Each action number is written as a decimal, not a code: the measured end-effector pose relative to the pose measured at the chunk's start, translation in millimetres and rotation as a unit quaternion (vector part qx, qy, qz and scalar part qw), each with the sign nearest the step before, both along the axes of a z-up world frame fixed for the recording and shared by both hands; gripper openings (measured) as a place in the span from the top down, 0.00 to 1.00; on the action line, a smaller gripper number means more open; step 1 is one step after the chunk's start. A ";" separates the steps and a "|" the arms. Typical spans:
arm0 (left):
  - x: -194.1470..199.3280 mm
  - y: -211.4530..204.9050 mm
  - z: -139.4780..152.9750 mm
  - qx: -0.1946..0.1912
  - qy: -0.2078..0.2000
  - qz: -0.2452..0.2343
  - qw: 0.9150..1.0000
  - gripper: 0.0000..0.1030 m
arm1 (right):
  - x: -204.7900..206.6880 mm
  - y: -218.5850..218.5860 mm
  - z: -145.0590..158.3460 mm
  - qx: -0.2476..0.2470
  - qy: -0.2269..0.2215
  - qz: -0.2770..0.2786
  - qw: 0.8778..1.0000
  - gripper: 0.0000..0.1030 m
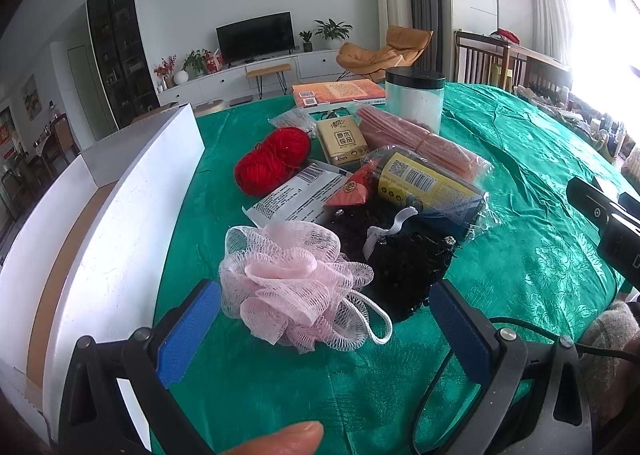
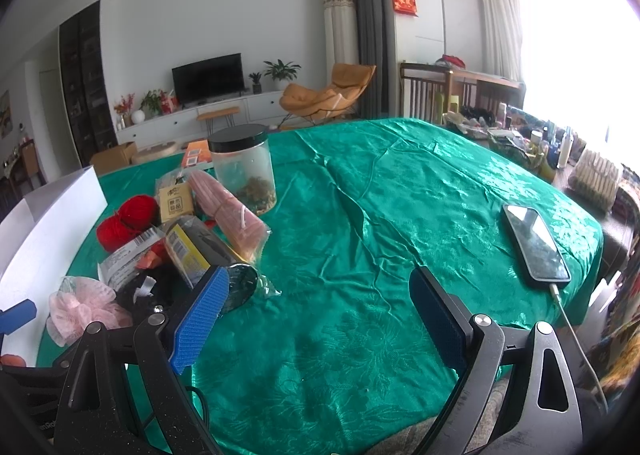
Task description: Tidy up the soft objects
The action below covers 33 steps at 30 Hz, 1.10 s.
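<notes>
Left wrist view: the left claw gapes wide, gripping nothing, its blue pads either side of the pink mesh pouf on the green-draped bench. Behind the pouf lie a black lacy bundle, red yarn and wrapped packets. Farther back stands a black-lidded jar; its contents are hard to make out. Beside the pouf, a white box is cut off, its inside mostly hidden. Right claw hovers wide open, empty, well apart from the pouf.
</notes>
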<state>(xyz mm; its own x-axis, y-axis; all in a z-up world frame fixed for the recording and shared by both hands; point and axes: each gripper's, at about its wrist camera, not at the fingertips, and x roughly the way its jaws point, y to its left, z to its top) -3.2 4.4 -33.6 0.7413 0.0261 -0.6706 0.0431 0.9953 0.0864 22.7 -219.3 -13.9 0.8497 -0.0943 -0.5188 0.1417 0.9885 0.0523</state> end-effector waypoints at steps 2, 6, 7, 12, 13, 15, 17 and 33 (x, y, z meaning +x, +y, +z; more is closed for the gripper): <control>-0.4 0.2 -0.6 0.000 0.001 0.000 1.000 0.00 | 0.0 -0.4 -0.2 0.000 0.000 0.000 1.000 0.09; -0.4 0.0 -1.9 0.001 0.004 0.001 1.000 0.00 | 0.0 -0.6 -0.5 0.001 0.000 0.000 1.000 0.09; -0.3 0.1 -2.1 0.001 0.004 0.001 1.000 0.00 | -0.1 -0.6 -0.6 0.001 0.000 0.000 1.000 0.09; -0.1 0.7 -2.6 0.001 0.006 0.001 1.000 0.00 | 0.1 -0.4 -1.2 0.001 0.001 0.000 1.000 0.09; -0.1 0.6 -2.6 0.001 0.006 0.001 1.000 0.00 | 0.1 -0.5 -1.3 0.002 0.001 0.000 1.000 0.09; 0.4 0.9 -3.1 0.001 0.007 0.001 1.000 0.00 | 0.1 -0.3 -1.4 0.002 0.001 0.000 1.000 0.09; 0.3 1.2 -3.9 0.001 0.008 0.002 1.000 0.00 | 0.3 -0.4 -1.8 0.002 0.001 0.000 1.000 0.09; 1.4 2.8 -6.8 0.000 0.015 0.004 1.000 0.00 | 1.1 -0.8 -3.1 0.003 0.001 0.000 1.000 0.09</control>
<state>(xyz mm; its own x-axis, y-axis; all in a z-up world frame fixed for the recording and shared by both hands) -1.8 7.2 -40.4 0.7203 0.0319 -0.6929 0.0375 0.9957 0.0848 23.9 -220.2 -17.0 0.8483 -0.0910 -0.5217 0.1420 0.9881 0.0585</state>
